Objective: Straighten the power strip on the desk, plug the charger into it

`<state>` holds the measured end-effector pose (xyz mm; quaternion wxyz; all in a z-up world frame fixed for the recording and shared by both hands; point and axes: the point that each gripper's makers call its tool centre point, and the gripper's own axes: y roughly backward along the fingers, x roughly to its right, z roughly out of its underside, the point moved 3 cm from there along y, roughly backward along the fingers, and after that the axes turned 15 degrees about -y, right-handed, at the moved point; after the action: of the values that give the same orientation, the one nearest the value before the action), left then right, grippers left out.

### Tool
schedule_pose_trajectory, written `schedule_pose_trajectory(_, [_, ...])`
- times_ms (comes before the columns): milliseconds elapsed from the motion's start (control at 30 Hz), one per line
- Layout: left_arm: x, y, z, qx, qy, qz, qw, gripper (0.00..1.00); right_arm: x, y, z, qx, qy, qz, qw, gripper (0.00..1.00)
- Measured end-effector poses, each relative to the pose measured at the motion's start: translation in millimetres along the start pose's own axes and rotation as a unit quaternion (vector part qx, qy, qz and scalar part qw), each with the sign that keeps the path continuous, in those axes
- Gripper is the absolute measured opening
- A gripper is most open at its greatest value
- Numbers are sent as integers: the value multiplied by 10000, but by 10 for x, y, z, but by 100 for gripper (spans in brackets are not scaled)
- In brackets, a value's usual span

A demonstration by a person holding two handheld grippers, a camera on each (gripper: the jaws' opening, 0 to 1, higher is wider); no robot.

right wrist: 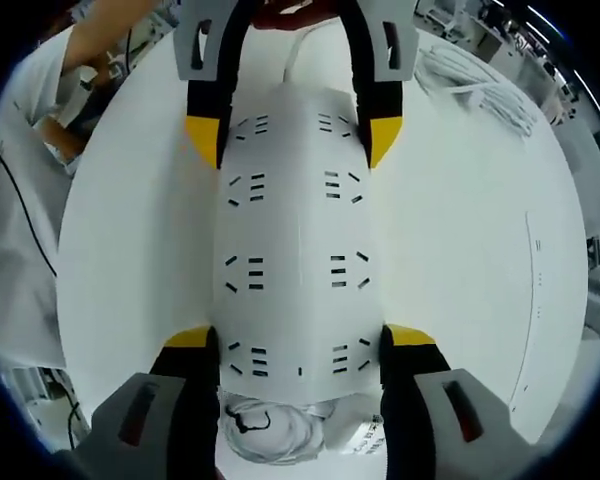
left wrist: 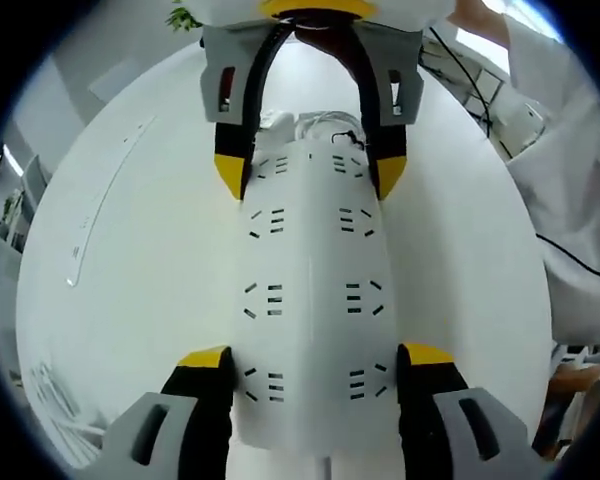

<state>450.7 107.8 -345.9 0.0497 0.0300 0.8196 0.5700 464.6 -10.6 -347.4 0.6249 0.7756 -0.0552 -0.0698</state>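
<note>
White power strip (left wrist: 310,300) lies out on the round table (left wrist: 130,300), away from its edges, clamped at both ends. On the left claw (left wrist: 315,365), the jaws hug one end; on the right claw (right wrist: 300,345), the jaws grip the far end, beside the coiled cord (right wrist: 280,430). Uneven turning could twist the strip free, or drag the cord. Bundled cables (right wrist: 480,90) sit near the table's edge.
</note>
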Motion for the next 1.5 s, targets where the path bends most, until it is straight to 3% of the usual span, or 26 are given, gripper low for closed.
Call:
schedule_pose_trajectory(367, [-6, -1, 5, -31, -144, 50, 9999, 67, -34, -4, 2, -135, -190, 79, 9997, 64])
schedule_pose_trajectory(700, [6, 1, 4, -288, -367, 113, 9988, 67, -107, 4, 19, -171, -447, 148, 9987, 64])
schedule_pose_trajectory(900, [23, 6, 14, -201, -439, 117, 9988, 67, -170, 7, 32, -196, -665, 206, 9974, 64])
schedule_pose_trajectory(1200, [25, -3, 11, -155, -444, 49, 9989, 68, -158, 14, 49, 6, -581, 108, 9983, 65])
schedule_pose_trajectory(1267, [26, -3, 12, -142, -435, 21, 9990, 68, -155, 24, 37, 189, -575, -20, 9982, 65])
schedule_pose_trajectory(1400, [48, -3, 15, -140, -378, -17, 9992, 68, -152, 152, -18, 1134, -825, -202, 9899, 66])
schedule_pose_trajectory(1500, [56, 1, 24, -51, -338, -69, 9994, 68, -102, 487, 18, 2347, -1107, -98, 9657, 68])
